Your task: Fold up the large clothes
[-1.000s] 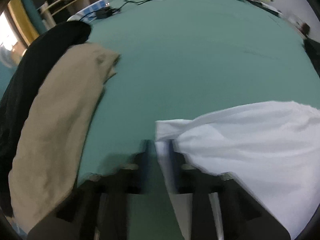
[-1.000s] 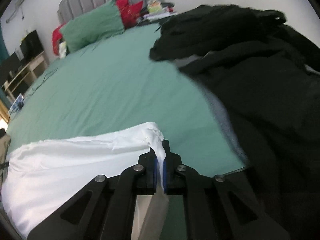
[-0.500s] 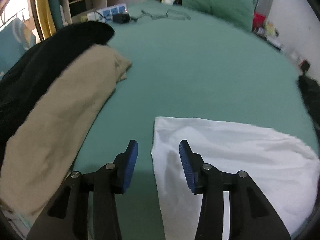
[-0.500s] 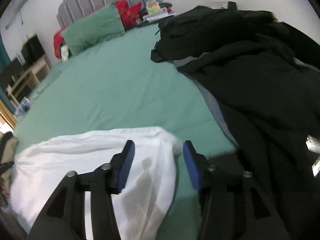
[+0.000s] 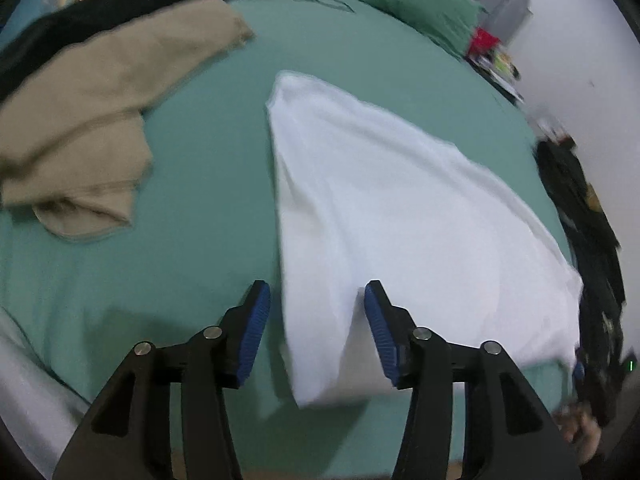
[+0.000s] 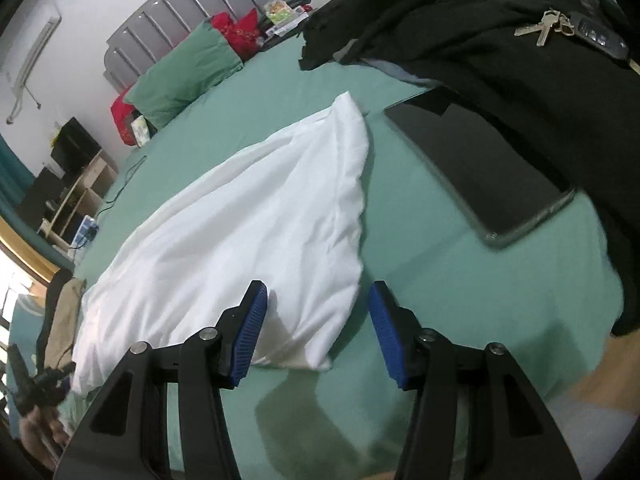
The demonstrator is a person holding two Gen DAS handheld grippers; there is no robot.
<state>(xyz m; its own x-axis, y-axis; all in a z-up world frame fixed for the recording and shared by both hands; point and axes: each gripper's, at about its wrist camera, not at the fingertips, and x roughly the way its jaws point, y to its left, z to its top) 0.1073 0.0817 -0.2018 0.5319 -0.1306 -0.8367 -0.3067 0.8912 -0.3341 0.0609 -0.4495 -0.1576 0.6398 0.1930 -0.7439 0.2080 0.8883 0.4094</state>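
Observation:
A white garment lies folded flat on the green bed sheet; the right wrist view shows it too, white garment. My left gripper hovers over the cloth's near left corner, its jaws still opening, blue pads clear of the fabric. Over the near right corner, my right gripper stands open, and its pads do not press the cloth either.
A beige garment and black clothing lie left of the white one. A dark tablet, a black clothes pile and keys sit to the right. Green pillow at the headboard.
Both grippers let go of the white garment's corners and opened. Both have pulled back toward the near edge, and the garment now lies flat on the sheet.

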